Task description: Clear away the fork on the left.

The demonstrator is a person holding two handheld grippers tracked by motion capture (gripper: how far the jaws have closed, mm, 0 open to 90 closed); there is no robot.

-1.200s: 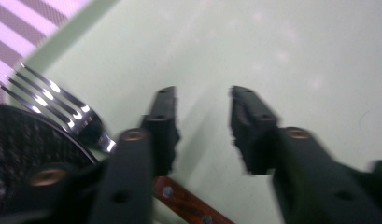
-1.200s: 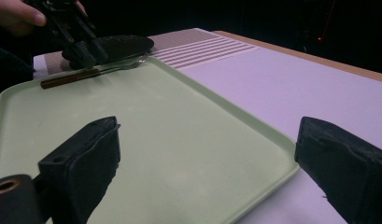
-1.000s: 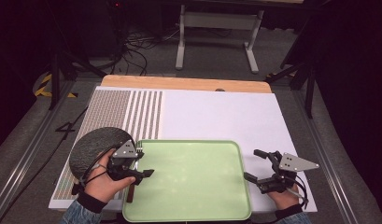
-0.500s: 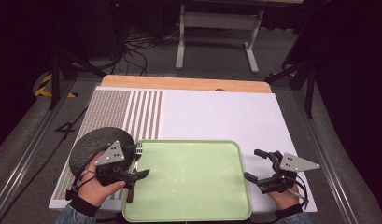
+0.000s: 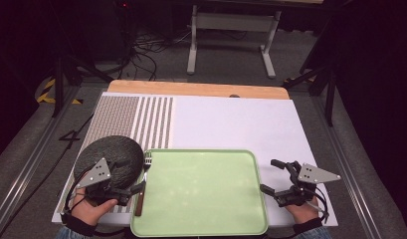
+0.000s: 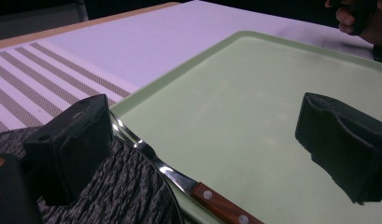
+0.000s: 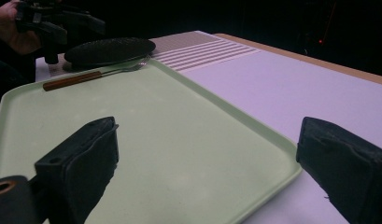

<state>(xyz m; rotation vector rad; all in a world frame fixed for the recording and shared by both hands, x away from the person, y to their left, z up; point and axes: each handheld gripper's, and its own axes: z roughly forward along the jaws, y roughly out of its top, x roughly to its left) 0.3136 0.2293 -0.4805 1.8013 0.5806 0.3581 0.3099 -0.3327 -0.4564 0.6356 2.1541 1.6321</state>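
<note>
While the white mat (image 5: 231, 124) with its striped patch covers most of the table, the pale green tray (image 5: 201, 191) takes up the near middle of it and lies bare, with nothing on its floor. Next in size is the dark round plate (image 5: 111, 157), which sits on the mat just beside the tray's left edge.

A fork (image 5: 142, 184) with a wooden handle lies along that left edge of the tray, its metal head toward the plate. In the left gripper view it seems to rest across the tray's rim (image 6: 179, 46), with the prongs hidden behind the near jaw, so whether they touch the plate cannot be told.

The left gripper (image 5: 137, 189) hovers over the fork's handle with its jaws spread apart, one over the plate and one over the tray, holding nothing. The right gripper (image 5: 273, 179) waits at the tray's right edge, jaws also wide apart and empty.

Judged from this layout, the work is at an early stage: the fork has not been gripped, and the plate and tray are not yet set in any finished arrangement.
</note>
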